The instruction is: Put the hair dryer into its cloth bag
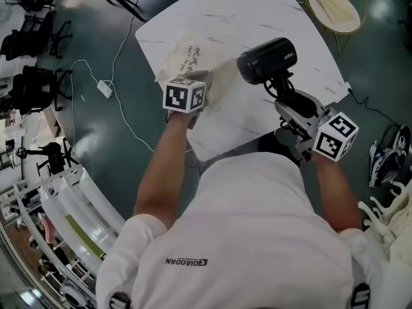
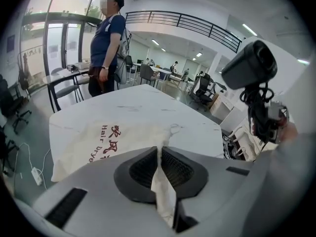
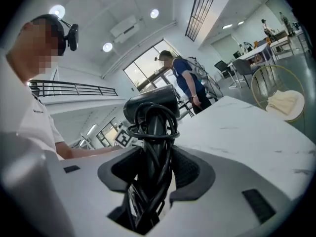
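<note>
While pinching a thin fold of the cloth bag (image 2: 106, 144) in the left gripper (image 2: 159, 154), lifts that edge off the white, marble-veined table (image 1: 257, 18). Fingers clenched tight there, cloth sandwiched between the ribbed black pads. Leaves the rest of the bag lying flat, stretching away toward 11 o'clock in the head view.

Grasps the hair dryer (image 1: 267, 60) in the right gripper (image 3: 158, 168), fingers clamped on the handle and on the black cord (image 3: 148, 127) wound round it. Holds the dryer in the air at 3 o'clock of the pinched edge, near but apart. Handle running from the fingers at 5 o'clock up to the barrel at 11 o'clock; barrel crosswise, one round end facing 9 o'clock toward the bag.

Probably calls for parting the bag's mouth with the left, the hand already at it, then feeding the barrel in toward 9 o'clock. Cannot tell whether the mouth gapes yet.

Bag: cream, limp, woven, dark red print, thin drawstring loop (image 2: 175, 127) near the lifted edge. Dryer: matte black, hard, stubby cylinder on a slim handle. Cord: slick loops, likely to snag on cloth.
</note>
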